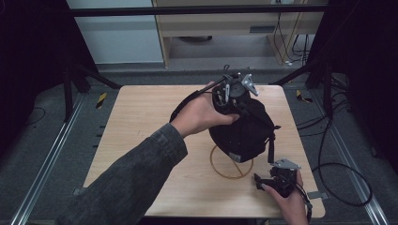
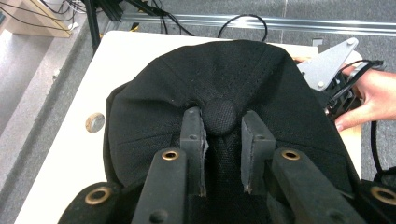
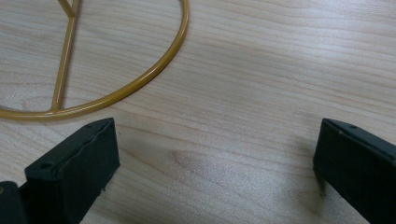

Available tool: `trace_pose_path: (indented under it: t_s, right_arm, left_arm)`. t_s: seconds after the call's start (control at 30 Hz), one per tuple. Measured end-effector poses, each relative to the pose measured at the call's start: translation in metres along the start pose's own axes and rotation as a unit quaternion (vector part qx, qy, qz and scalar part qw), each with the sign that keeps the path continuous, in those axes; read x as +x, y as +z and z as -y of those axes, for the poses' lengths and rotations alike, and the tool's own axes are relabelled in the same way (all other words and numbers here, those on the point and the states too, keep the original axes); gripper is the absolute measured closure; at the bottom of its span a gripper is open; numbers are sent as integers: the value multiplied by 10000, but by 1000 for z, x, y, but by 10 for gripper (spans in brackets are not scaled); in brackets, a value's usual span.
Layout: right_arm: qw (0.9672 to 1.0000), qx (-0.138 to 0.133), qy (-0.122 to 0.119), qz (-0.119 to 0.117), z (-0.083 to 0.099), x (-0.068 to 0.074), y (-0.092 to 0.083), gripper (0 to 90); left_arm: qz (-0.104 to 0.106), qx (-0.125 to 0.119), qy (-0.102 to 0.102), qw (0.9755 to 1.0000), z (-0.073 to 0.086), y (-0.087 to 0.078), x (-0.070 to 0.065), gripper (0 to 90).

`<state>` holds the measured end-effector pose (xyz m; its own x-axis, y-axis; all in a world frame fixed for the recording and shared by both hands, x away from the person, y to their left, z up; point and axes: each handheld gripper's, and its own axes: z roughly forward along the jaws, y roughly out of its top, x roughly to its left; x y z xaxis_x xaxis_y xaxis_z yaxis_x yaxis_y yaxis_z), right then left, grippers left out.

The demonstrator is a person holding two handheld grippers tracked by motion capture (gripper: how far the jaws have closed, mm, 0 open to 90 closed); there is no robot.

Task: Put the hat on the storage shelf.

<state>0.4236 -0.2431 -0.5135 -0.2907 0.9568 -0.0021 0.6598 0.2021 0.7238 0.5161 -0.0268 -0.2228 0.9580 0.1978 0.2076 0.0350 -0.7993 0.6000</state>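
1. One black cap [image 1: 244, 131] hangs over the gold wire stand [image 1: 231, 165] near the table's [image 1: 141, 122] right edge, pinched at its crown button [image 2: 220, 117] by your left gripper [image 2: 221, 140]; keep that pinch centred.
2. Lower it squarely onto the stand.
3. Your right gripper [image 3: 215, 154] rests wide open, holding nothing, by the near right corner; steady the stand's ring if it slides.

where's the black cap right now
In the high view the black cap sits right of the table's centre over the gold wire stand, with the left gripper pinching its top.
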Motion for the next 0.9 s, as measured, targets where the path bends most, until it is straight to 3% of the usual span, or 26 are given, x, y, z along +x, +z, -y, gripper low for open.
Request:
trace_pose_path:
  t_s: [0.27,0.9]
  right_arm:
    - [10000,-4,-17,5,0,0,0,4]
    - [10000,-4,-16,4,0,0,0,4]
  left_arm:
    - [15,-16,-48,10000,7,11,-1,732]
    - [-44,-129,14,9999,8,12,-2,695]
